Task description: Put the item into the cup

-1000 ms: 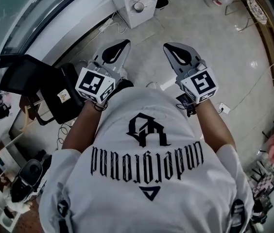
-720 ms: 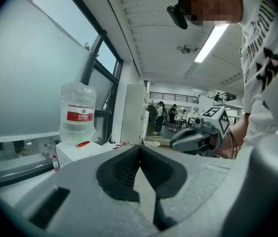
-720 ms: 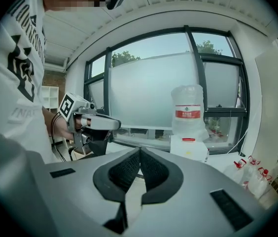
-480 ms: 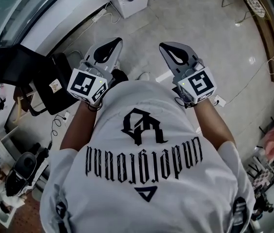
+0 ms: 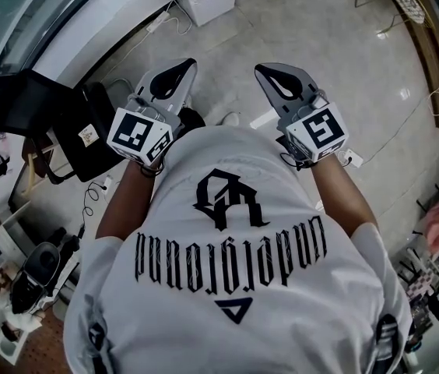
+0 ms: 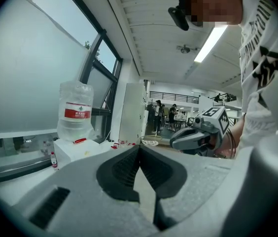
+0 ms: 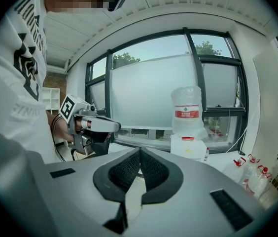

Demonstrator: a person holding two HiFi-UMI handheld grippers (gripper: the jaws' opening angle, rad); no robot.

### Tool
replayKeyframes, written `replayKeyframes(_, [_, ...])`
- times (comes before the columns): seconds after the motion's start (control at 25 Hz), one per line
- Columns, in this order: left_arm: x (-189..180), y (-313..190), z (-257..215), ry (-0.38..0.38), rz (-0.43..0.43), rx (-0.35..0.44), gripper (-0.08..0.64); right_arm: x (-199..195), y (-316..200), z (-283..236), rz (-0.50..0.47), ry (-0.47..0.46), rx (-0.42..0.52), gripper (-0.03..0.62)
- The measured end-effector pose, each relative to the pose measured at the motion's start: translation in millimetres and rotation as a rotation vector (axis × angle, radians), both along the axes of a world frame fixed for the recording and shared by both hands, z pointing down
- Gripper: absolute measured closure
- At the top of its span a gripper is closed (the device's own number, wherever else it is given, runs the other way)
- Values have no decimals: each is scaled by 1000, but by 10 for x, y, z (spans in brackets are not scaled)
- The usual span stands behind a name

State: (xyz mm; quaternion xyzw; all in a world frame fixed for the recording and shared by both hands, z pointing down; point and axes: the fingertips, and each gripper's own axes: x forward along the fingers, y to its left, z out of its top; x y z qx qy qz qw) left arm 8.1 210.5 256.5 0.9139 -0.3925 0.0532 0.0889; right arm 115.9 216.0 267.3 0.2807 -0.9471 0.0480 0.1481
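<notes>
Left claw (image 5: 182, 70) and right claw (image 5: 270, 75) were both closed, empty, above the floor (image 5: 344, 68); cup and item possibly out of view, so step unclear.

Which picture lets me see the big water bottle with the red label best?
The right gripper view: the water bottle stands whole and upright on its white stand, red label facing us. The left gripper view shows the bottle too, but off to the side. The head view doesn't clearly show it.

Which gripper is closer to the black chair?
The left gripper, at the head view's left, beside the black chair; the right gripper is over the floor, farther off.
</notes>
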Motion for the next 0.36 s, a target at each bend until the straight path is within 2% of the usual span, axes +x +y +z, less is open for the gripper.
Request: replayKeyframes(0.36, [-41, -122, -29, 3, 10, -9, 545, -68, -123, -1, 2, -3, -13, 577])
